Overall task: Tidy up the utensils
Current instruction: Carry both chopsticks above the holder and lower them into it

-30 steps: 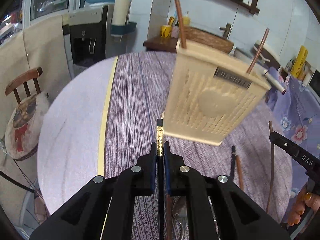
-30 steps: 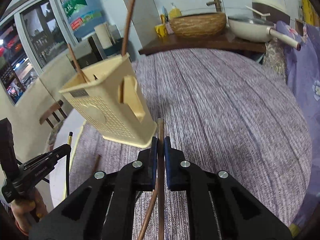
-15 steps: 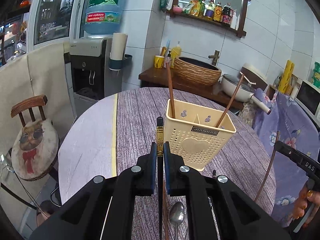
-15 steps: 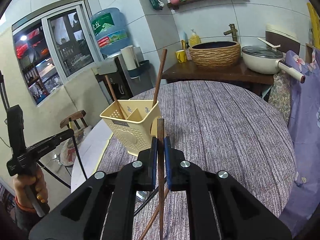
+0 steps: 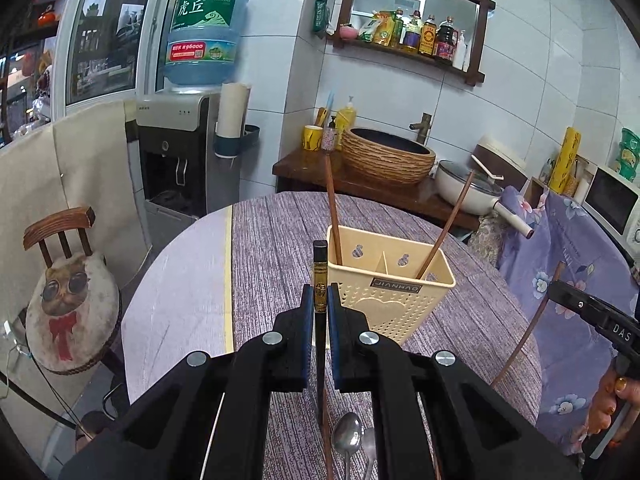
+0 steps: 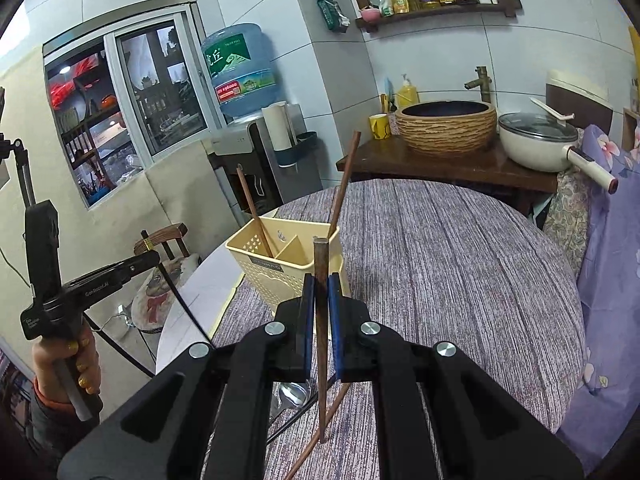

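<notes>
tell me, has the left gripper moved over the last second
Yes. The left gripper, shut on the black chopstick, has pulled back and up: the cream holder on the table filled its view before and now sits smaller and upright.

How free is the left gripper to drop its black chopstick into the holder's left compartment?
Probably free: the left gripper grips the black chopstick above the table; the utensil holder is open-topped, with one brown chopstick in that compartment.

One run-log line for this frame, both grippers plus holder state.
left gripper: shut on black chopstick | right gripper: shut on brown wooden chopstick | cream plastic holder: upright, two chopsticks inside
</notes>
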A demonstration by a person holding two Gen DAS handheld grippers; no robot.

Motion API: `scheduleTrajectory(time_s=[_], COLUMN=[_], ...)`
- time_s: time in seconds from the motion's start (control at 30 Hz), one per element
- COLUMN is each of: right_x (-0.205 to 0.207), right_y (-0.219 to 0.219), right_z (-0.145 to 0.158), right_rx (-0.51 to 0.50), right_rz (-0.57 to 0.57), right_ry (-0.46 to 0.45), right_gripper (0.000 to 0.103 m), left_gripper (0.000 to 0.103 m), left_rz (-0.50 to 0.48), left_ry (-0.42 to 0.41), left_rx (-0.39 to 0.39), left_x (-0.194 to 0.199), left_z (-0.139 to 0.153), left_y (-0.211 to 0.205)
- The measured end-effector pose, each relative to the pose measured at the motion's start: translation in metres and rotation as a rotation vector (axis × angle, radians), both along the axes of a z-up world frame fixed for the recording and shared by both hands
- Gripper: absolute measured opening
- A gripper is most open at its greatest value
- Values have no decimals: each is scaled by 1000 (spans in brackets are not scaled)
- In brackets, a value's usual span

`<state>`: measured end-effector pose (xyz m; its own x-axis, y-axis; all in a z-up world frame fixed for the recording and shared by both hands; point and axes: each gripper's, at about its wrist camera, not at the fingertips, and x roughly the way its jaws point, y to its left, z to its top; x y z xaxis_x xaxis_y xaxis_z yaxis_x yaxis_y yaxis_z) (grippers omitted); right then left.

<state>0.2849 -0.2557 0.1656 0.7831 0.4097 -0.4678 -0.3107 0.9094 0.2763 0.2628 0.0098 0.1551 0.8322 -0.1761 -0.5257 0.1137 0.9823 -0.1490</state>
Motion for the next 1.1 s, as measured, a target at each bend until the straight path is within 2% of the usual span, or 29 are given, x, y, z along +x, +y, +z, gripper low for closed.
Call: scheduleTrajectory(time_s=[0.3,0.4,0.63,0.73,0.8,0.9,1.1], right_x=[9,15,30,40,47,62,92], right_y=[13,13,33,41,45,55,69], right_z=[38,64,140,160,164,154,98], right_rx=[0,28,-1,-7,-10,-20,-42], right_rz=[41,34,-52,-96,-119,-133,-143], right_ry=[-39,-69,-236,-289,-312,-301,-227], right_gripper=[8,8,8,8,8,8,8], left_gripper=[8,8,8,8,8,8,8], left_rz=[-27,-44,-7,24,48,57,59], left_ry=[-29,-60,-185,-215,-219,-193,-101], left_rx=[-6,-21,-55,-69,-62,-57,-52], left_x=[6,8,24,36,47,63,80], left_z=[31,57,132,146,145,127,68], left_y=[-1,0,-4,-8,-12,-20,-26])
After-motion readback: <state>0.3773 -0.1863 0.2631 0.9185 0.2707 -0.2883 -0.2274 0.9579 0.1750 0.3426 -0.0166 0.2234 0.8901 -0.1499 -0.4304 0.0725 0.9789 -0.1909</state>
